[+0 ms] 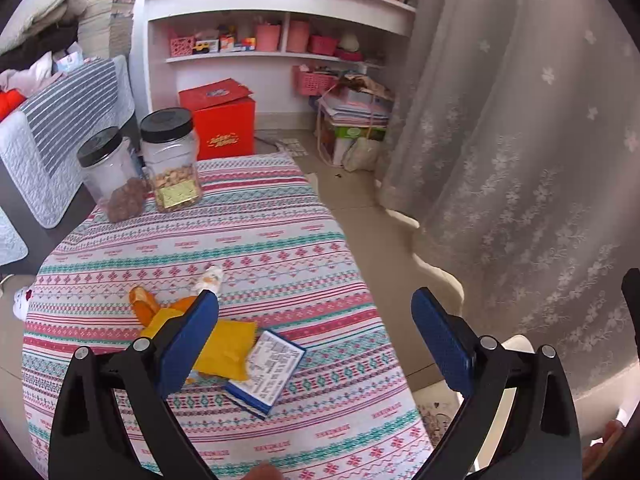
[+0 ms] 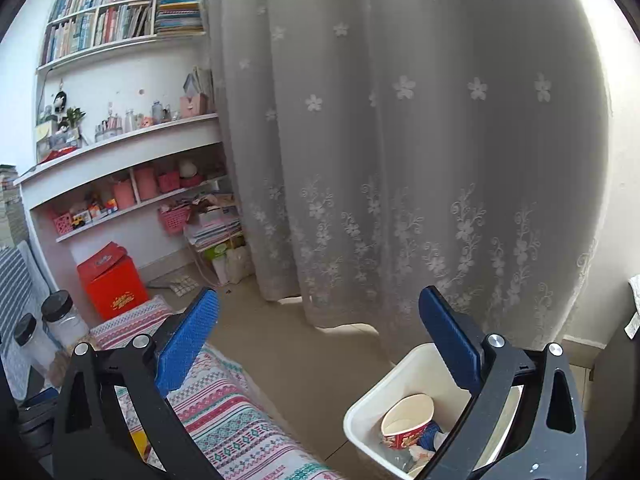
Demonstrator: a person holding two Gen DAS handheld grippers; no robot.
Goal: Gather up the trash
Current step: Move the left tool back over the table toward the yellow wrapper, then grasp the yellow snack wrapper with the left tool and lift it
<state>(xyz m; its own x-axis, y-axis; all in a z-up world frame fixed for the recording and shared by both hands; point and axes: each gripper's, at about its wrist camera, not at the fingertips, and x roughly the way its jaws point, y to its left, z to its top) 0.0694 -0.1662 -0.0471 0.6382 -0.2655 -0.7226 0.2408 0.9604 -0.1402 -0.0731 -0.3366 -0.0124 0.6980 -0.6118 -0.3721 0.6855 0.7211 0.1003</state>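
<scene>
On the patterned tablecloth (image 1: 248, 240) lie a yellow packet (image 1: 230, 350), an orange wrapper (image 1: 143, 305), a small white wrapper (image 1: 209, 279) and a blue-and-white carton (image 1: 273, 368). My left gripper (image 1: 316, 322) hangs just above them, open, with nothing between its blue pads; its left finger covers part of the yellow packet. In the right wrist view my right gripper (image 2: 320, 326) is open and empty over the floor between the table and a white bin (image 2: 412, 364). A red paper cup (image 2: 408, 420) and crumpled scraps lie in the bin.
Two black-lidded snack jars (image 1: 172, 160) stand at the table's far corner. A red box (image 1: 228, 120) sits on the floor before white shelves (image 1: 280, 4). A grey flowered curtain (image 2: 400, 140) hangs at the right. A quilted sofa (image 1: 60, 132) lies to the left.
</scene>
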